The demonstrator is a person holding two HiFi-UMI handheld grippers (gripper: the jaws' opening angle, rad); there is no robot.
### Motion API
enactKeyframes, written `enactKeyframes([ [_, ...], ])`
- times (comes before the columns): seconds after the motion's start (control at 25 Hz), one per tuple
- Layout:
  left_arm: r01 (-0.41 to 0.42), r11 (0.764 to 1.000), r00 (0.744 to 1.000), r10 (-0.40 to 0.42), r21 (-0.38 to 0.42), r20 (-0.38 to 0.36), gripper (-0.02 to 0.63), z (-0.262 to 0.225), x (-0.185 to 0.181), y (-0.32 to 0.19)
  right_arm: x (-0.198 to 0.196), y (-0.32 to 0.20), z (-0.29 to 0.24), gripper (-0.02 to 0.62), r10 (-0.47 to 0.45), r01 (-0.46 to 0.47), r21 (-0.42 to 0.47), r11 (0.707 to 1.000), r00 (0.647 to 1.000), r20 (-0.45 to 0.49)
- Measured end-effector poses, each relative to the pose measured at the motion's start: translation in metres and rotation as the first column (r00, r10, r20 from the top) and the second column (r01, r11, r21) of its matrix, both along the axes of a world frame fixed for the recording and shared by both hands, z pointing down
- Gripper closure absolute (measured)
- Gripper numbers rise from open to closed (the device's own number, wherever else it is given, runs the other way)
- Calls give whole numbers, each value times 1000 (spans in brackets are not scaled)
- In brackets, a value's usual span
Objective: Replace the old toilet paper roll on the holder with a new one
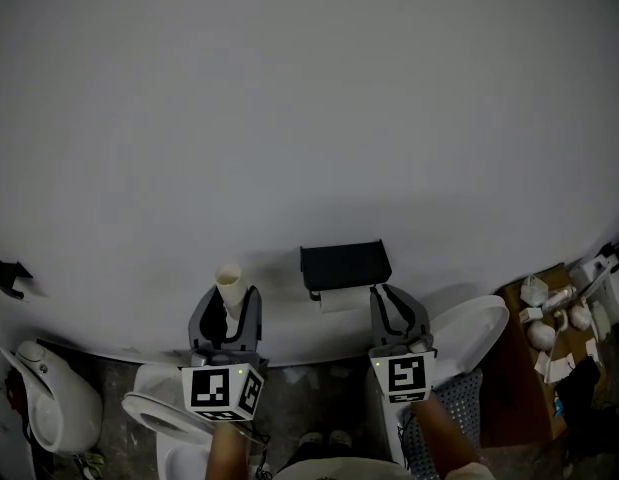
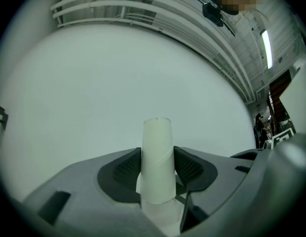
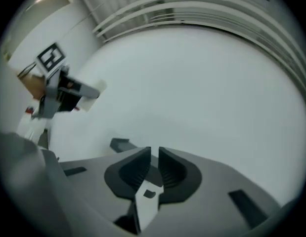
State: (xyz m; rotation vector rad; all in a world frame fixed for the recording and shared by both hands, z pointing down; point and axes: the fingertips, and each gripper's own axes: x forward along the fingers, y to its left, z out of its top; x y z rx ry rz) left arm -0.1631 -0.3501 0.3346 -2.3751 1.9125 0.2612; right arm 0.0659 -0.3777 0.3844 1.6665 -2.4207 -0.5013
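The person's two forearms (image 1: 444, 438) come in at the lower edge of the head view, each one behind a gripper with its marker cube (image 1: 224, 390).

The left gripper (image 1: 229, 308) is clamped on the old roll, an empty cardboard tube (image 1: 228, 280). Both ribbed pads press on the lower part of the tube. It stands nearly upright and its open top rises well above the jaws. The tube is apart from the holder, to the left of it, in front of the white wall (image 1: 289, 118).

The right gripper (image 1: 394, 303) is just below and right of the black holder (image 1: 345, 264). In the right gripper view its jaws stand almost together, with only a thin slit and nothing between them.

The holder is fixed on the wall between the two grippers. A small pale piece (image 1: 335, 301) shows under it; what it is, I cannot tell.

A white toilet lid (image 1: 474, 330) lies to the right of the right gripper. Further right, a brown board (image 1: 524, 363) carries several small white things. A small black hook (image 1: 11, 276) is on the wall far left.
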Motion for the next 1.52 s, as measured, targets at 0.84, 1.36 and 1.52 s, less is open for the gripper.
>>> enactKeyframes([
  [0.84, -6, 999, 1000, 5, -37, -20, 403, -10, 23, 1, 55, 3, -37, 603, 140, -107, -114, 988, 929, 342],
  [1.36, -2, 999, 1000, 2, -45, -1, 403, -8, 26, 2, 60, 3, -38, 603, 145, -112, -115, 987, 932, 332],
  [1.52, -1, 999, 1000, 1, -41, 2, 403, -8, 27, 2, 59, 3, -39, 603, 141, -110, -111, 988, 936, 324],
])
